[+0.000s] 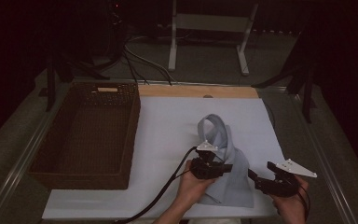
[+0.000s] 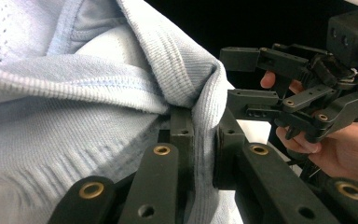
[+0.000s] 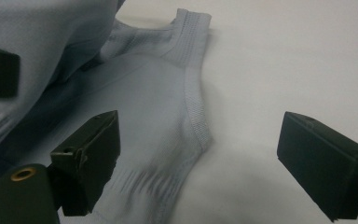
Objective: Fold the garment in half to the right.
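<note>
A light blue knit garment point(image 1: 228, 182) lies on the white sheet point(image 1: 168, 121), its upper part pulled up into a loop point(image 1: 212, 125). My left gripper point(image 1: 227, 167) is shut on a fold of this garment point(image 2: 121, 107); in the left gripper view the cloth is pinched between the jaws point(image 2: 203, 133). My right gripper point(image 1: 260, 171) is held just to the right of the garment, jaws open and pointing left at it. In the right gripper view its open jaws point(image 3: 207, 149) straddle the garment's stitched edge point(image 3: 196, 116) without touching it. My right gripper point(image 2: 235, 79) also appears in the left gripper view, open.
A dark wicker basket point(image 1: 56, 140) stands on the left, beside the white sheet. A wooden strip point(image 1: 196, 91) runs along the sheet's far edge. Beyond the table are cables point(image 1: 135, 60) and a white frame's legs point(image 1: 242, 46) on the floor.
</note>
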Available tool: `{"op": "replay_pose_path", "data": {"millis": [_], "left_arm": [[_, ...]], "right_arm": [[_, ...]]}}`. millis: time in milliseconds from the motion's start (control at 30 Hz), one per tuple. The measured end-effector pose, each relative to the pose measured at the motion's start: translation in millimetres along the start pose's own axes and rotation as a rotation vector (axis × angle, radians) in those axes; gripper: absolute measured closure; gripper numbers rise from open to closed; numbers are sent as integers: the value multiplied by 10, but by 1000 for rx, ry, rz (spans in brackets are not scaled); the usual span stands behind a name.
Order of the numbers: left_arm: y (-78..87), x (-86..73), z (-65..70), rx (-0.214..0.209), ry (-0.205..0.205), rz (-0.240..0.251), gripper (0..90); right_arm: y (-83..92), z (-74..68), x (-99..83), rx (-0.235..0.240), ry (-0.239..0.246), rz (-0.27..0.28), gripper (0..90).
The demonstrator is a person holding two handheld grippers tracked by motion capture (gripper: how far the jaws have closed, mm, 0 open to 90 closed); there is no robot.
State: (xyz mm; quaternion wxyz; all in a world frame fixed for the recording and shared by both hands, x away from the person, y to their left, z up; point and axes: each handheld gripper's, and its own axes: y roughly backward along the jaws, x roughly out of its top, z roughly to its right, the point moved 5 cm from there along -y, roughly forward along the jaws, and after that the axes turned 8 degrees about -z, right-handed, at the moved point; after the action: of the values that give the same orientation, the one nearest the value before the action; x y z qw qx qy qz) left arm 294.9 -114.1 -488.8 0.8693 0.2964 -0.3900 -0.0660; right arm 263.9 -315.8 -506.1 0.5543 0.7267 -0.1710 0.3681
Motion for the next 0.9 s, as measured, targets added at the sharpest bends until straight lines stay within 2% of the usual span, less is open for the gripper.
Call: {"op": "replay_pose_path", "data": {"millis": [200, 500, 700, 767, 833, 900], "left_arm": [[-56, -15, 52, -11, -10, -7, 835], [-102, -34, 4, 5, -9, -19, 803], [-98, -51, -73, 41, -9, -13, 480], [-84, -53, -88, 48, -21, -13, 420], [-60, -47, -81, 37, -32, 0, 398], [-30, -37, -75, 54, -50, 16, 311]], "right_arm": [[7, 18, -2, -9, -10, 10, 135], [12, 13, -3, -11, -11, 14, 136], [2, -17, 1, -8, 0, 13, 137], [0, -20, 1, -7, 0, 12, 137], [1, -22, 2, -7, -1, 13, 137], [1, -28, 4, -6, 0, 14, 137]]}}
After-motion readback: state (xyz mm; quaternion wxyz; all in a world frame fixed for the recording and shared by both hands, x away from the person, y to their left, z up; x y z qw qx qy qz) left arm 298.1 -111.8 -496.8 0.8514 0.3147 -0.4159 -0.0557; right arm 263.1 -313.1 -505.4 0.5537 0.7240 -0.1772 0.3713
